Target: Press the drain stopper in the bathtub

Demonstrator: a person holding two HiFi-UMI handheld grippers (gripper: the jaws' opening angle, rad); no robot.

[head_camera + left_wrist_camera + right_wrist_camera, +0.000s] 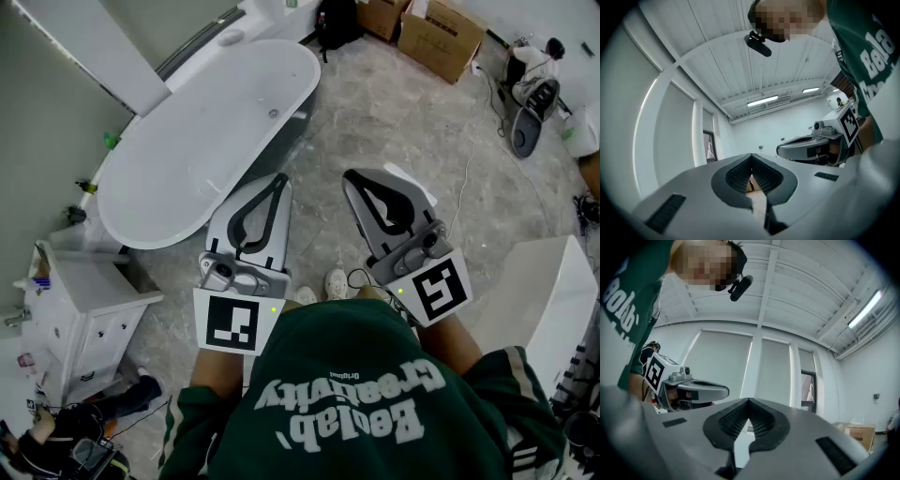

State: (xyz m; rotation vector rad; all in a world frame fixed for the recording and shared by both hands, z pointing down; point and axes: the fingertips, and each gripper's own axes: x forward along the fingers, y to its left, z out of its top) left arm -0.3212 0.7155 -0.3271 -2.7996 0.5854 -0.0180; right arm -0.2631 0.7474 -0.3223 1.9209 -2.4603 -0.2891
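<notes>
A white freestanding bathtub [178,178] stands at the upper left of the head view, and its small round drain stopper [274,113] shows on the tub floor. Both grippers are held close to the person's chest, over the grey floor beside the tub and well short of the stopper. My left gripper [279,178] is shut with nothing in it, its tips near the tub's rim. My right gripper [352,176] is shut and empty too. In the left gripper view the jaws [751,157] meet and point up at the ceiling, and in the right gripper view the jaws [749,401] do the same.
A white drawer cabinet [84,309] stands left of the person, near the tub's near end. Cardboard boxes [441,37] and a black bag [337,23] sit at the back. A floor appliance [530,103] with a cable lies at the right, by a white panel [553,291].
</notes>
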